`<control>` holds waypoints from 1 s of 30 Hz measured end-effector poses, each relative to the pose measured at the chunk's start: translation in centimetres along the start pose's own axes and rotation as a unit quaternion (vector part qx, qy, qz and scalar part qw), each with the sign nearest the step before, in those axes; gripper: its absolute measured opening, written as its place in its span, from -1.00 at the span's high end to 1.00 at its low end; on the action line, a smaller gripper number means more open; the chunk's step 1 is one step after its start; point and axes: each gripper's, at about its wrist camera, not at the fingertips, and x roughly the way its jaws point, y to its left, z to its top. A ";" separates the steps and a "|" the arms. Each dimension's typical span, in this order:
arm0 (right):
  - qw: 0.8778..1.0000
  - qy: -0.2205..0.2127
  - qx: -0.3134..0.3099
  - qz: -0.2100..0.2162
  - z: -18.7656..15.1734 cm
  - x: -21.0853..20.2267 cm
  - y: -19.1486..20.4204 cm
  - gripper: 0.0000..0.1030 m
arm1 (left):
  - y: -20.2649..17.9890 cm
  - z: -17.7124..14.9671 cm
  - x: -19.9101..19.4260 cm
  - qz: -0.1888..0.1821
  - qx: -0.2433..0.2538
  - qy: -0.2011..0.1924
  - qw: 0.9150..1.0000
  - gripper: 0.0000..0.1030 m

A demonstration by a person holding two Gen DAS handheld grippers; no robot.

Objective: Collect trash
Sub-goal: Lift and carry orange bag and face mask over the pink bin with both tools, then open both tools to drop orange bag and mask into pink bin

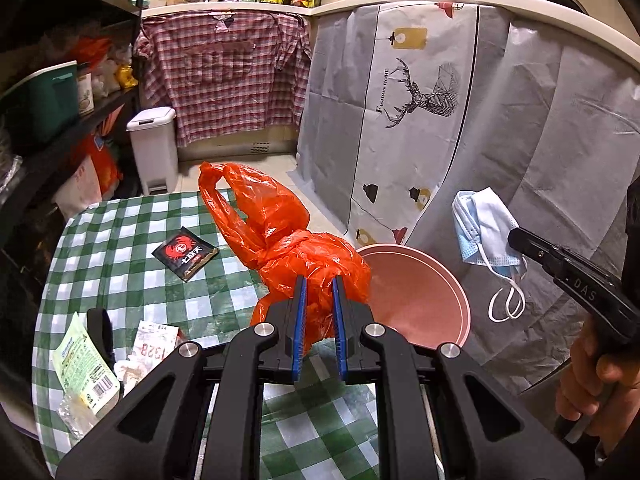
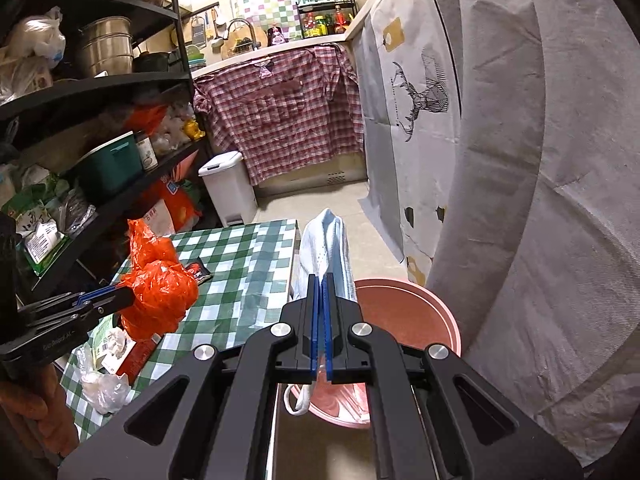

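1. Our left gripper (image 1: 319, 292) reaches forward over the table (image 1: 120, 216), its blue-padded fingers (image 1: 301, 304) closed narrowly on the knotted orange plastic bag (image 1: 280, 240); in the right wrist view the same gripper (image 2: 120, 294) comes in level from the left, clamped on the bag (image 2: 158, 300), which hangs clear of the cloth
2. Our right gripper (image 2: 322, 292) points forward above the pink bin (image 2: 408, 320), its jaws pressed almost together on a pale blue face mask (image 2: 328, 248); from the left wrist view this gripper (image 1: 518, 240) slants in from the lower right, a bare hand (image 1: 596, 376) on its handle, and the mask (image 1: 484, 224) dangles from its tip beside the bin (image 1: 420, 292)
3. The bag is thin, glossy, crinkled film, bunched into a ball with two long loop handles standing up
4. The mask is soft pleated fabric, folded over, with white elastic ear loops (image 1: 506, 304) hanging below it
5. The bin is a round, smooth, matt pink tub just off the table's right edge
6. The table wears a green-and-white checked cloth, slick like oilcloth
7. Still on the cloth we see a flat black sachet with a red crab print (image 1: 185, 254), a paper receipt (image 1: 154, 346), a green-and-white printed wrapper (image 1: 86, 364) and crumpled clear plastic (image 2: 102, 390)
8. A white pedal bin (image 1: 154, 148), boxy and hard-sided, stands on the floor beyond the table
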 end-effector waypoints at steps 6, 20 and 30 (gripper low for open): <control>1.000 0.003 0.009 -0.007 0.1 0.3 -0.6 0.95 | -0.6 -0.1 0.7 0.000 0.008 0.002 1.000 0.76; 0.999 0.001 0.022 -0.037 0.6 1.4 -2.3 0.95 | -3.7 0.2 2.6 -0.021 0.041 0.006 0.999 0.76; 0.998 0.020 0.038 -0.042 0.3 2.8 -4.1 0.95 | -7.2 -0.4 8.0 -0.035 0.038 0.043 0.998 0.76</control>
